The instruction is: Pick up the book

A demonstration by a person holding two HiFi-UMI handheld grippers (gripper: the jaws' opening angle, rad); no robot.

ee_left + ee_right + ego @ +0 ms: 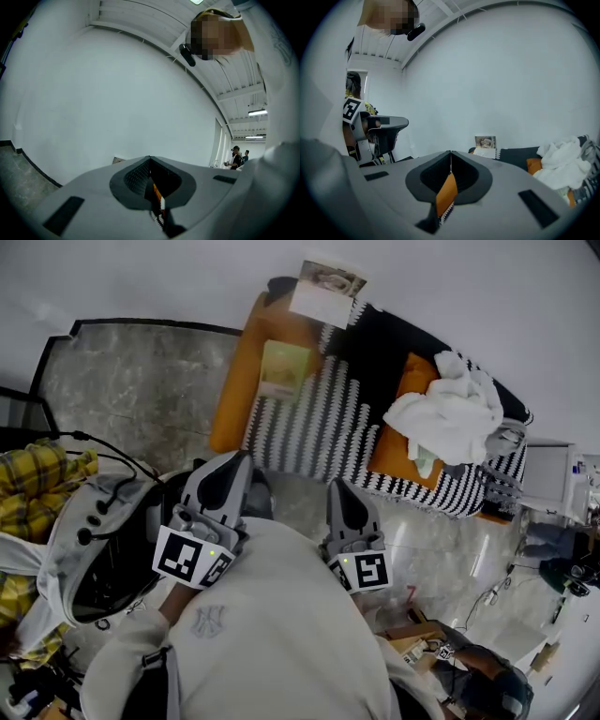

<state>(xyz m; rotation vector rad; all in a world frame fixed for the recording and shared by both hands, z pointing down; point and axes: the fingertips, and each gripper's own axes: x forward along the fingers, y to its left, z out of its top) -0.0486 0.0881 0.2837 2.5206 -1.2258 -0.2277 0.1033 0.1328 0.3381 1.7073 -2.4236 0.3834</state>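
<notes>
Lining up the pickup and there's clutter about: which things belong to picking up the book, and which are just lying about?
For the job: book on the orange cushion; left gripper and right gripper, both shut, empty.
Lying about: white cloth; spiral pad against the wall; striped blanket; yellow plaid cloth.

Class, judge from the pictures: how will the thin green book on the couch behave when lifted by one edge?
The green book looks thin, so probably light and liable to flex at a gripped edge. Lying flat on the couch, it should not roll, though that soft surface may give under a push.
</notes>
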